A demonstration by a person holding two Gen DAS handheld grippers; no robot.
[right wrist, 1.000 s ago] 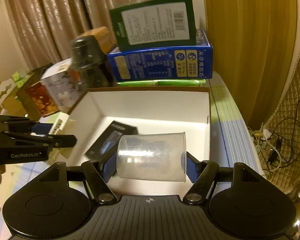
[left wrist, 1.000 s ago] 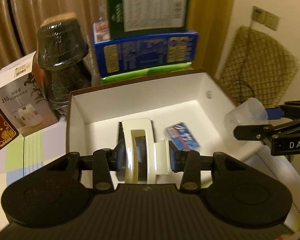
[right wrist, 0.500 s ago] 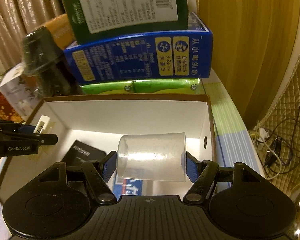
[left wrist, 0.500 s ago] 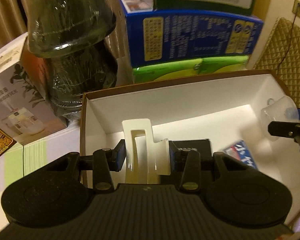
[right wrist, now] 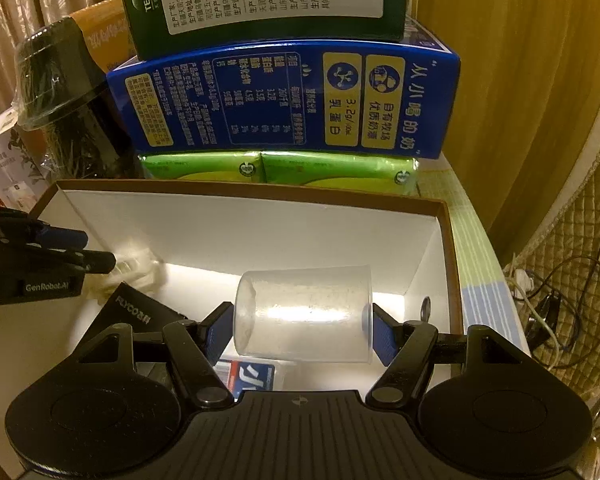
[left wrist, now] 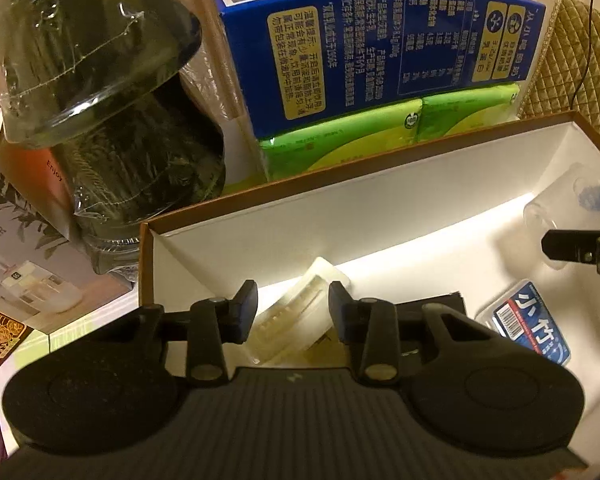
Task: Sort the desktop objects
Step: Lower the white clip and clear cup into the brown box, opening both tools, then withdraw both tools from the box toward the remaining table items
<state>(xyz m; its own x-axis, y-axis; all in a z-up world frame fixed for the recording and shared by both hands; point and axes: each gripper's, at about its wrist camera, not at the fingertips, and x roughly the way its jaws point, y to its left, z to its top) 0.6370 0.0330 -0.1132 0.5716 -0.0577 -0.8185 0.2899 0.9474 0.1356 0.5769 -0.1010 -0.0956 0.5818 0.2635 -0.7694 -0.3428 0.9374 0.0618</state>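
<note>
Plastic cup (right wrist: 304,316) lay on its side, clamped between the pads of the right claw (right wrist: 302,330) low in the right wrist view, hanging over the open white box (right wrist: 240,224). In the left wrist view the left claw (left wrist: 293,312) was closing with a cream hair clip (left wrist: 296,320) tilted between its pads. The clip was blurred, and whether the pads pressed on it could not be told.

On the box floor just beyond lay a black packet (right wrist: 136,312) at lower left and a blue-labelled packet (left wrist: 528,320) at lower right. Behind the box, across the upper frame, green packs (right wrist: 340,170) carried a blue carton (right wrist: 284,96), all on the striped worktop (right wrist: 476,272).

This looked like the placing step, with both things brought into the box together. The next move probably called for lowering the cup to a bare patch of floor, clear of the blue-labelled packet beneath it, then letting go. The clip likewise wanted setting down beside the black packet.
</note>
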